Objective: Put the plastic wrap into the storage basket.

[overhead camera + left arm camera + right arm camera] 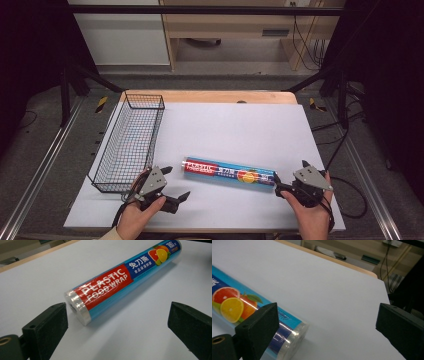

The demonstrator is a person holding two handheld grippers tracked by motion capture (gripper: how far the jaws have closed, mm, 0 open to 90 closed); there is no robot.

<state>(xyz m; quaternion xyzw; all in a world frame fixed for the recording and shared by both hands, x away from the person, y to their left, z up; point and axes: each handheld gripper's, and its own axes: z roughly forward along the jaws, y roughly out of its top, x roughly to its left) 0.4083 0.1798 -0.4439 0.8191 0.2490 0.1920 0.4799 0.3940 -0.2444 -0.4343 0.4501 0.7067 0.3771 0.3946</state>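
A roll of plastic food wrap (pixel 229 173) in a blue and red wrapper lies on its side on the white mat (pixel 240 125), near the front. My left gripper (pixel 176 182) is open just left of the roll's red end, apart from it. In the left gripper view the roll (pixel 120 282) stretches away from a spot just ahead of the left jaw, and the gripper (pixel 117 322) holds nothing. My right gripper (pixel 290 175) is open at the roll's right end. In the right gripper view the roll (pixel 237 305) ends beside the left jaw, with bare mat across the rest of the gripper (pixel 327 325).
A black wire basket (pixel 131 140) stands along the mat's left edge, close behind my left hand. The wooden table edge (pixel 210 96) runs along the back. Dark frame posts, cables and floor surround the table.
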